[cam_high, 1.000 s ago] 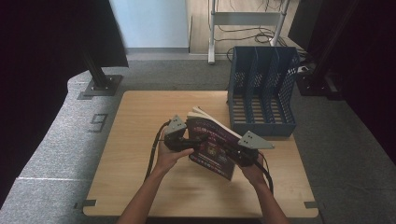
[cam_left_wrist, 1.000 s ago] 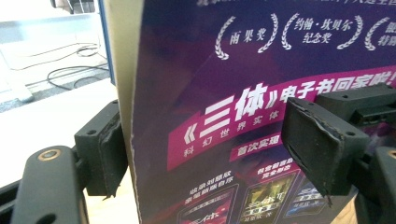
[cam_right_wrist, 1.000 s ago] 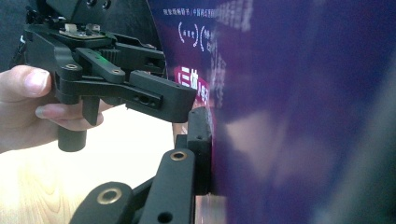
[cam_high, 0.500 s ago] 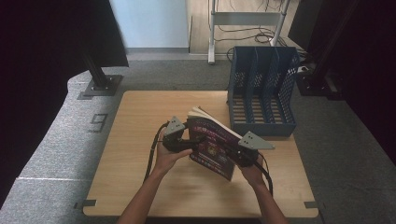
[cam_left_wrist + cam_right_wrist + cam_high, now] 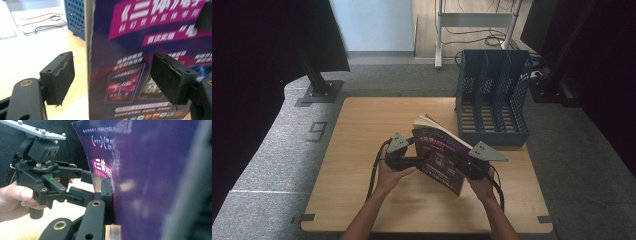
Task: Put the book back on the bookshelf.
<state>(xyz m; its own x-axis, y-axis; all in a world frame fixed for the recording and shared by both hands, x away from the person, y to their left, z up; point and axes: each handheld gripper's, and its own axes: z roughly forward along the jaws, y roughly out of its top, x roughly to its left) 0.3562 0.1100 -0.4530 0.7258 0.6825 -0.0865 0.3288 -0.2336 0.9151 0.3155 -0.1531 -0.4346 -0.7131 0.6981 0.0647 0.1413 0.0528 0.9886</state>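
Standing tilted at centre frame, a purple book (image 5: 439, 157) rests lower edge on the bench (image 5: 362, 125), long axis running upper left to lower right, pages fanned toward top. Right gripper (image 5: 464, 167) jaws clamp its cover; left gripper (image 5: 424, 159) jaws straddle the other edge, gapped, not pressing. Blue file rack (image 5: 492, 95) sits close, upper right; bench bare at left & front.
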